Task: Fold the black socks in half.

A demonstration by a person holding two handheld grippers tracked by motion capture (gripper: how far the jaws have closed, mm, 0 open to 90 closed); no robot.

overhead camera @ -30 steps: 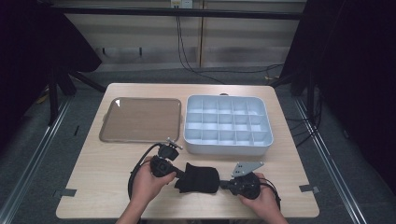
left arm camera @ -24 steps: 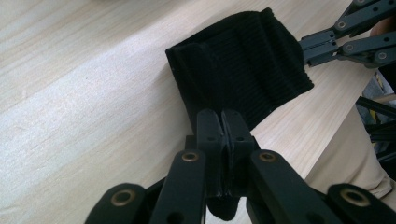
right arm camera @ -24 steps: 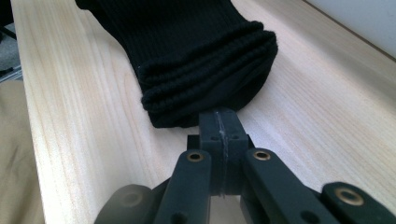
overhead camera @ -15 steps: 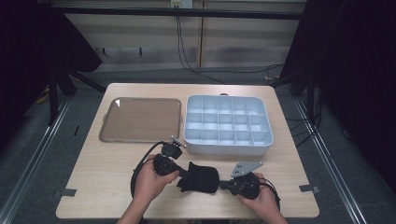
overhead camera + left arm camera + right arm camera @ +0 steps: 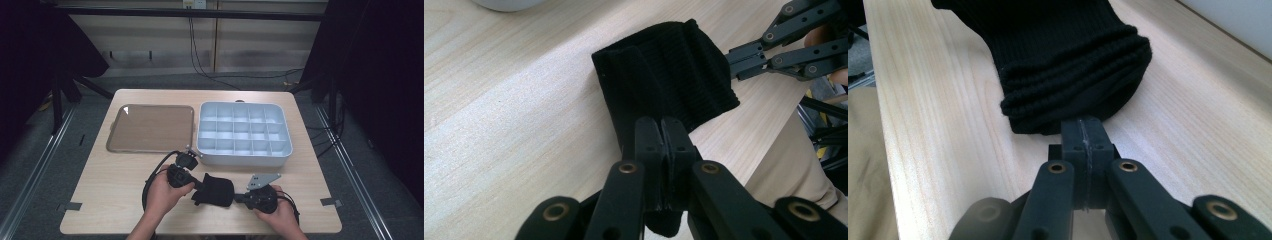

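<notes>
Black ribbed sock point(image 5: 214, 190), folded into a thick bundle, lies low in the middle of the high view, on the bare wood of the table point(image 5: 100, 185) between our two hands and just below the compartment box point(image 5: 243, 134).

Our left gripper point(image 5: 663, 131) has its jaws pressed together on a fold of the fabric; in the left gripper view the cloth runs between the pads and hangs out beneath them at the bottom of the frame. Our right gripper point(image 5: 1083, 131) meets the bundle from the other end. In the right gripper view its jaws stand together with only a thin seam between them, right against the ribbed cuff layers, and we cannot tell whether a sliver of fabric is caught there or the tips merely touch it.

We judge that we are in the folding or rolling step: the sock is already doubled over into a compact shape and both tools are holding its ends in place. The flat tray point(image 5: 151, 128), in the upper left part of the high view, is well apart from the bundle.

The next move, as we read it, calls for keeping the left pinch firm so the layers do not spring open, then lifting the bundle clear of the wood and carrying it up the frame towards the box or the tray. If the right tips hold nothing, they would first need to part and take a proper bite of the cuff.
</notes>
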